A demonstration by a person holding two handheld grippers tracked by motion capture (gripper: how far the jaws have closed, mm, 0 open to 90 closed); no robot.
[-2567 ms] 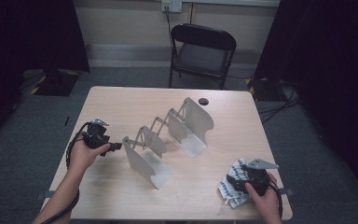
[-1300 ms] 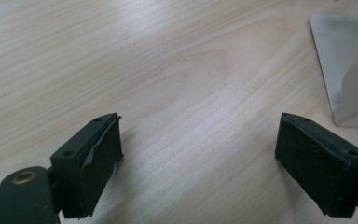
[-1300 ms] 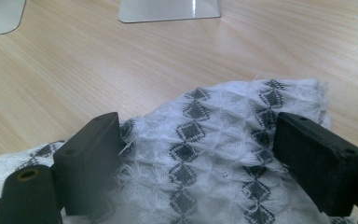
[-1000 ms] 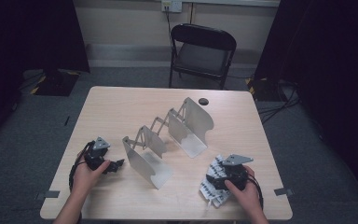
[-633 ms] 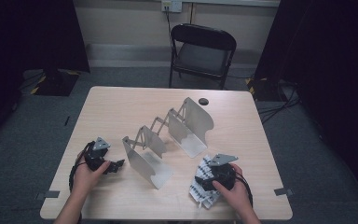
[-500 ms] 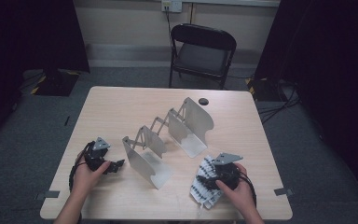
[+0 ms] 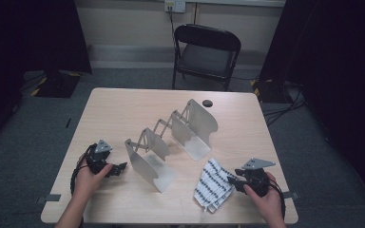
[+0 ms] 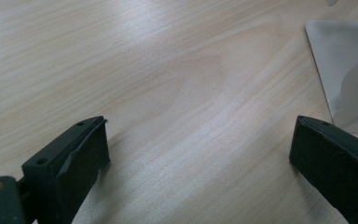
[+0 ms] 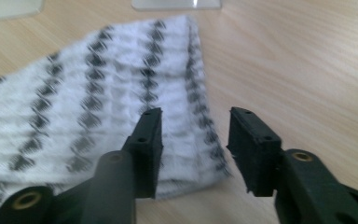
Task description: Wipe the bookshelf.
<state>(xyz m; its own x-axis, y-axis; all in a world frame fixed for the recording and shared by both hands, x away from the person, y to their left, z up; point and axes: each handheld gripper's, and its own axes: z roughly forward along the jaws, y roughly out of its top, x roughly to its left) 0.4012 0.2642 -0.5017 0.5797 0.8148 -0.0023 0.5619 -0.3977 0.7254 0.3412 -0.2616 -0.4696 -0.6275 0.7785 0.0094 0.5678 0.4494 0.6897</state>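
A white cloth with black diamond rows (image 7: 213,184) lies folded on the wooden table (image 7: 123,109), near the front right. My right gripper (image 7: 233,184) is just right of it, pointing at its edge. In the right gripper view the jaws (image 9: 193,123) stand partly apart above the cloth's corner (image 9: 98,88). They have just been closing, and nothing is pinched between the pads. My left gripper (image 7: 120,167) rests at the front left, its jaws wide open (image 8: 198,140) over bare wood.
A folding metal rack of silver plates (image 7: 171,137) stands in the table's middle; one plate's corner (image 8: 349,70) lies near the left gripper. A small black disc (image 7: 207,102) sits at the far edge. A black chair (image 7: 206,52) stands behind the table.
The right gripper slid the cloth leftward, then drew back to the right off it, and its jaws narrowed. The left gripper first pulled nearer the front edge, then stayed put.
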